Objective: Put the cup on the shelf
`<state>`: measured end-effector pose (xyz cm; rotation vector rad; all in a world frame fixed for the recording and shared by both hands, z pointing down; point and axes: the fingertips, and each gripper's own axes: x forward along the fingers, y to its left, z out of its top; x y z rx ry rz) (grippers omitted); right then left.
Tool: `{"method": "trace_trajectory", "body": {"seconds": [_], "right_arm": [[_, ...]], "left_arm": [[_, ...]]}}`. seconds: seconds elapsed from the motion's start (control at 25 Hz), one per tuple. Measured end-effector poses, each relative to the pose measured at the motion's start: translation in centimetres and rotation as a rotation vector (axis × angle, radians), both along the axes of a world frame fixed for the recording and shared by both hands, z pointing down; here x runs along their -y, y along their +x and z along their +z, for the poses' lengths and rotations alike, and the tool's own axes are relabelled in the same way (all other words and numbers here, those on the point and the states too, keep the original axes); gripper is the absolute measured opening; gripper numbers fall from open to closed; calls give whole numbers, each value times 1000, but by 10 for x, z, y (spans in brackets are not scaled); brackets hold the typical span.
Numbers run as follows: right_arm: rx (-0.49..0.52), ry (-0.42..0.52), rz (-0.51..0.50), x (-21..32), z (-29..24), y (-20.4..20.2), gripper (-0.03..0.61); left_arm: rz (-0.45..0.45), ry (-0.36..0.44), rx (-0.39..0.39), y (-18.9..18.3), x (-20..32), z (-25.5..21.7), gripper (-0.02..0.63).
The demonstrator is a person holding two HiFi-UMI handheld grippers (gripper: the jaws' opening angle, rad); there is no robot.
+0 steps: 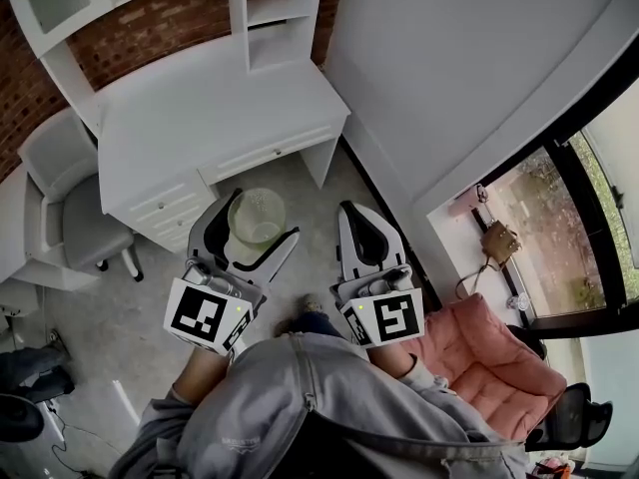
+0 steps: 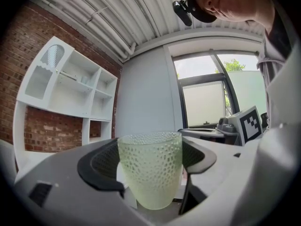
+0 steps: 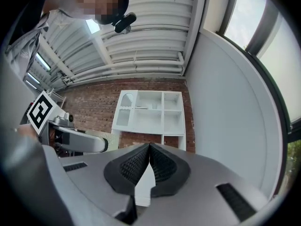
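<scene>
A pale green, dimpled, see-through cup hangs upright in the air in front of the white desk, and my left gripper is shut on it. In the left gripper view the cup fills the gap between the dark pads, which press on both its sides. My right gripper is beside it on the right, shut with nothing in it; its pads meet at the tips. The white shelf unit with several open compartments stands ahead against the brick wall, also in the left gripper view as the shelf unit.
A white desk with drawers stands below the shelf unit. A grey chair is at the left, a pink armchair at the lower right by the window. A small brown bag lies on the window ledge.
</scene>
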<state>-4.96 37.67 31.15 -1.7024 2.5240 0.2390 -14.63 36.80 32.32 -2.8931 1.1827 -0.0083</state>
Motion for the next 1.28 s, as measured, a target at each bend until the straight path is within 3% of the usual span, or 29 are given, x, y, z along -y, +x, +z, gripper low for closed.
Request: {"method": "trace_trajectory", "body": {"seconds": [0.4, 1.28], "right_arm": [[27, 0, -3, 52, 10, 18, 28], [20, 3, -105, 248, 17, 88, 28]], "left_arm": [[-15, -5, -9, 11, 49, 12, 385], [-106, 12, -34, 83, 233, 10, 385]]}}
